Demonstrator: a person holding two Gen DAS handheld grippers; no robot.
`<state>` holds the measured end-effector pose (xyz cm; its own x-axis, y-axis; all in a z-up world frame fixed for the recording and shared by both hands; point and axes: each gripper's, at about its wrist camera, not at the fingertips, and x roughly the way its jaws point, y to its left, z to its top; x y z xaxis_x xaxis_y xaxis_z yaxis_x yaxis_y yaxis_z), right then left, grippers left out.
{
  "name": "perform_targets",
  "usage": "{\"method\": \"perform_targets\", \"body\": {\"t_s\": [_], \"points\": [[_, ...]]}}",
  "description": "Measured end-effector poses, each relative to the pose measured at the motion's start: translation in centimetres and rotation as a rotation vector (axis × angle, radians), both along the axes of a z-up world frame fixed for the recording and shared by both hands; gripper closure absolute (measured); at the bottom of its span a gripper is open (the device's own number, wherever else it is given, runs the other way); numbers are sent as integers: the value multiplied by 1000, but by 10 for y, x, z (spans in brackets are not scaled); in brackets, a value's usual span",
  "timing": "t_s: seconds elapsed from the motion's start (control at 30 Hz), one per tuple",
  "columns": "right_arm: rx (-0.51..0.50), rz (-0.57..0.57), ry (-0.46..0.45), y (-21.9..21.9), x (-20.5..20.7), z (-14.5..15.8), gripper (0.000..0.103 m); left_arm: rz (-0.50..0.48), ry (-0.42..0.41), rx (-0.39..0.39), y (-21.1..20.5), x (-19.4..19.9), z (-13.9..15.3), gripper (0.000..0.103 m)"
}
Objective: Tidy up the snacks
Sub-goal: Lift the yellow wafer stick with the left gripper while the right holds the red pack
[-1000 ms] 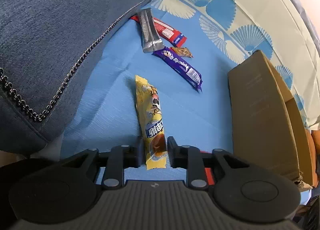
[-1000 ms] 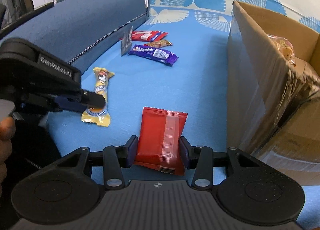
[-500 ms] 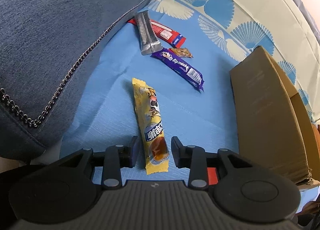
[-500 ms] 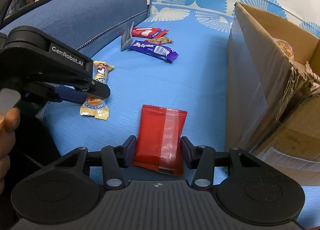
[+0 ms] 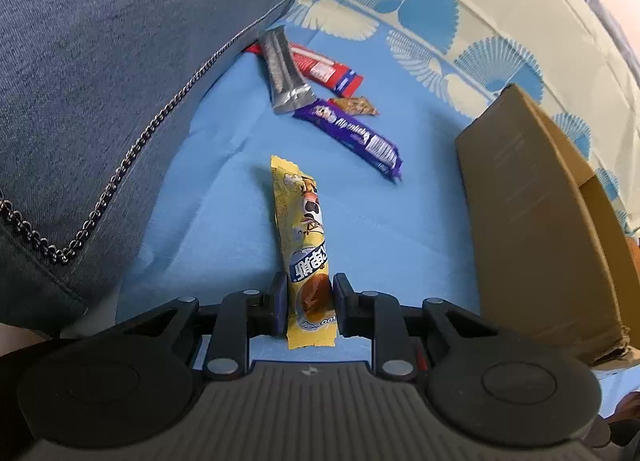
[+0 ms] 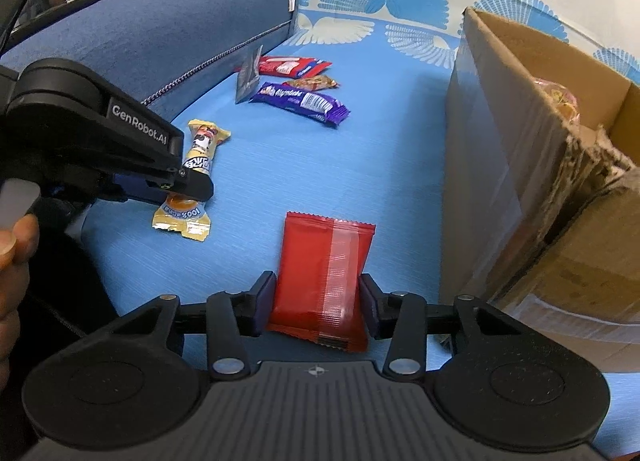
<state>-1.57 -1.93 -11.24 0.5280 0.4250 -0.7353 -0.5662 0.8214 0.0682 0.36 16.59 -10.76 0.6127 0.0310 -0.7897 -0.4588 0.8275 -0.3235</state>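
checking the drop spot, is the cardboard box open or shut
Open: the cardboard box has its top flaps apart, and a snack bag shows inside in the right wrist view.

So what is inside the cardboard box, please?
In the right wrist view, the cardboard box is open on top, and one clear bag of yellowish snacks shows near its far wall. The box walls hide everything lower inside.

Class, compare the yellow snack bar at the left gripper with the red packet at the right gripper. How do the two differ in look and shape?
The yellow snack bar is long and narrow with cartoon print; the red packet is broader and plain red with a glossy strip. The yellow bar fits a narrow gap in the left gripper; the red packet spreads the right gripper wider. Both lie on the blue cover, one end between fingers.
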Motion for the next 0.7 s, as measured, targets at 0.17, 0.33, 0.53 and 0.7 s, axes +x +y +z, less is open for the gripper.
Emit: {"method": "perform_targets", "body": {"t_s": [0.17, 0.33, 0.53, 0.7], "points": [[32, -14, -15, -4, 1, 7, 57, -37, -18, -26, -2, -1, 2, 77], [15, -11, 12, -2, 2, 2, 57, -51, -4, -31, -4, 1, -1, 77], [4, -6, 12, 1, 3, -1, 57, -58, -9, -25, -5, 2, -1, 77], [10, -14, 6, 0, 3, 0, 57, -62, -18, -26, -5, 1, 0, 77]]}}
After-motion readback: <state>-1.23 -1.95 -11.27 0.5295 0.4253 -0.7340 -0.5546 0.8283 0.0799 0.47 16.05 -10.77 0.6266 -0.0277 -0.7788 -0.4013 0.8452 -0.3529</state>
